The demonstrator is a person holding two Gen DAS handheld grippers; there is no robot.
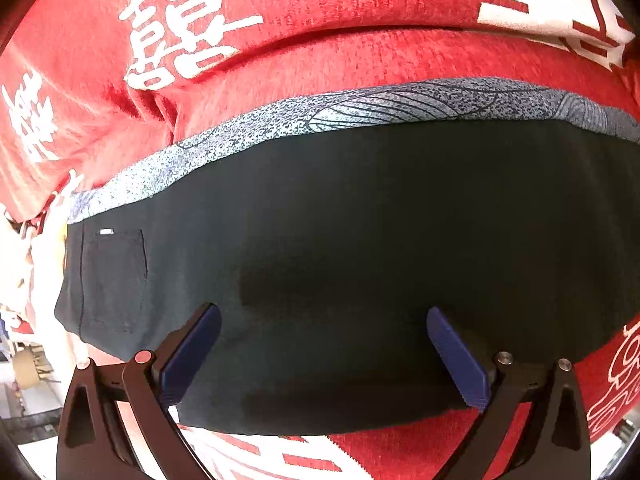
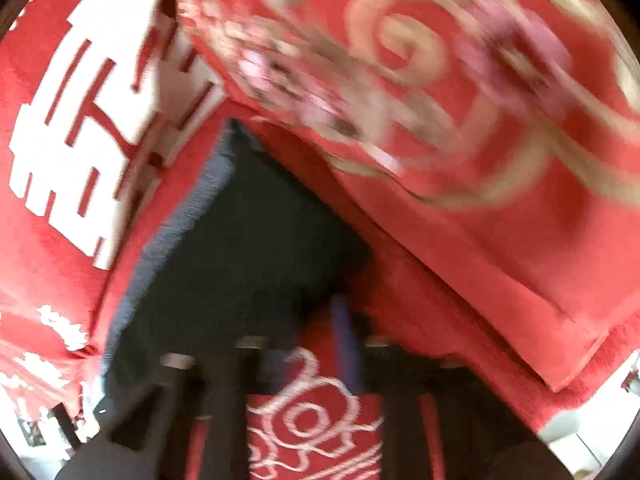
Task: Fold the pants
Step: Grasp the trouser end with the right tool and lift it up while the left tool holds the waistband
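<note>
Dark pants (image 1: 340, 240) with a grey patterned side stripe (image 1: 360, 108) lie flat on a red cloth with white characters (image 1: 280, 8). A back pocket (image 1: 114, 280) shows at the left. My left gripper (image 1: 324, 344) is open just above the pants' near edge, with blue pads (image 1: 192, 356) wide apart and holding nothing. The right wrist view is blurred by motion. There the pants (image 2: 248, 248) show as a dark wedge. My right gripper (image 2: 304, 344) hovers over their near corner, with one blue pad (image 2: 346, 344) visible; its jaws look apart.
A red pillow with a gold and pink pattern (image 2: 440, 80) lies to the right of the pants. The red cloth (image 2: 60, 120) surrounds the pants. The bed's edge and the floor (image 1: 28, 380) show at the far left.
</note>
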